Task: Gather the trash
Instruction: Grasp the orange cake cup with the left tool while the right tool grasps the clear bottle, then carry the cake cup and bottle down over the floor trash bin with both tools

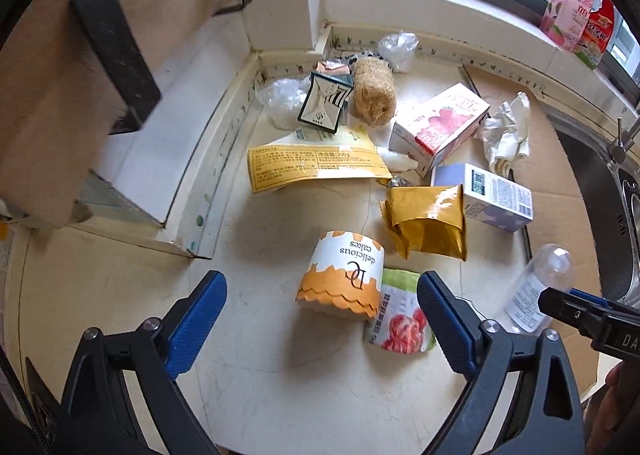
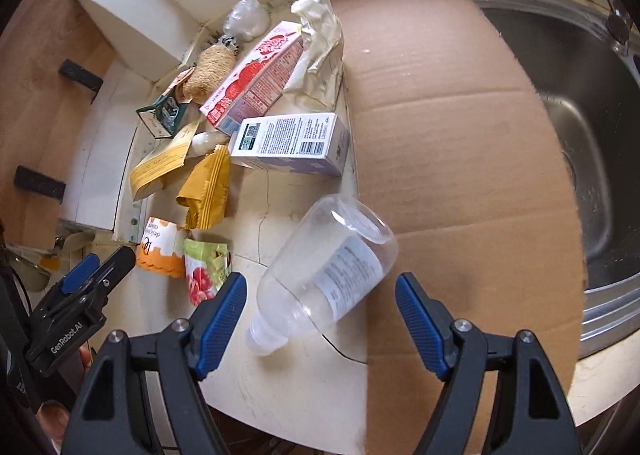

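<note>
Countertop (image 1: 120, 295) strewn w/ trash beside sink (image 2: 580, 115).
Both claws released, empty: left gripper (image 1: 320, 319) over "delicious cakes" cup (image 1: 340, 275); right gripper (image 2: 320, 319) over clear bottle (image 2: 328, 271), "GenRobot.AI" on left.

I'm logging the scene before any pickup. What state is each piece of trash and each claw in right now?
Left claw: open, holding nothing.
Right claw: open, holding nothing.
Clear plastic bottle with white label: lying on its side, capped.
Orange-and-white paper cake cup: tipped on its side.
Gold foil pouch: crumpled, torn open.
Pink strawberry carton: lying flat.
White-and-lilac carton: lying flat.
Green fruit-print packet: flattened.
</note>
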### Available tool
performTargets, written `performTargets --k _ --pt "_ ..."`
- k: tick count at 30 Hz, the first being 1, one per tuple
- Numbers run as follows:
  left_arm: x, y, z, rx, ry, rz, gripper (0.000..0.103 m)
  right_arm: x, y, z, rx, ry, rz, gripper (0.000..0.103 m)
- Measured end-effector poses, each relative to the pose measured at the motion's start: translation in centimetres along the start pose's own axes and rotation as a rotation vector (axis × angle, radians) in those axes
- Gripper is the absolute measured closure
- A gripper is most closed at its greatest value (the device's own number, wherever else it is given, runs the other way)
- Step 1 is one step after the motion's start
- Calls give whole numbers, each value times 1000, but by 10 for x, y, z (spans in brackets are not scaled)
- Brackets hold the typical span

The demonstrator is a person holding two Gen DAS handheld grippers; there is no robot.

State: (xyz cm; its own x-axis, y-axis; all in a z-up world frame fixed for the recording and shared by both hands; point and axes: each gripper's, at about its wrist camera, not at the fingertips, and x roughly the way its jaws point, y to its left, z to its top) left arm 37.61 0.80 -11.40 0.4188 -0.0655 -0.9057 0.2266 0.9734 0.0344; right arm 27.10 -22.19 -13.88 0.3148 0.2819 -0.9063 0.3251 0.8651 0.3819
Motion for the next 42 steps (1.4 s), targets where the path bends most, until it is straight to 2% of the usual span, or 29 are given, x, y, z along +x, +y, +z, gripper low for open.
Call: performTargets --k 7,12,15,21,31,42 --pt "30 5 7 -16 52 -50 13 21 14 5 -10 8 -17 26" --pt "45 3 6 -15 94 -81 35 32 21 10 -18 -3 -27 26" --pt "50 5 2 -34 117 -121 50 37 23 13 -18 5 -8 40" --pt "45 11 -3 -54 106 -122 53 33 28 9 -38 -13 2 41" --pt "-8 19 -12 -104 69 -130 54 -14 43 -9 -134 -39 64 42" --pt "-115 -2 -66 -142 -30 -173 54 -97 42 -63 -268 -80 128 42"
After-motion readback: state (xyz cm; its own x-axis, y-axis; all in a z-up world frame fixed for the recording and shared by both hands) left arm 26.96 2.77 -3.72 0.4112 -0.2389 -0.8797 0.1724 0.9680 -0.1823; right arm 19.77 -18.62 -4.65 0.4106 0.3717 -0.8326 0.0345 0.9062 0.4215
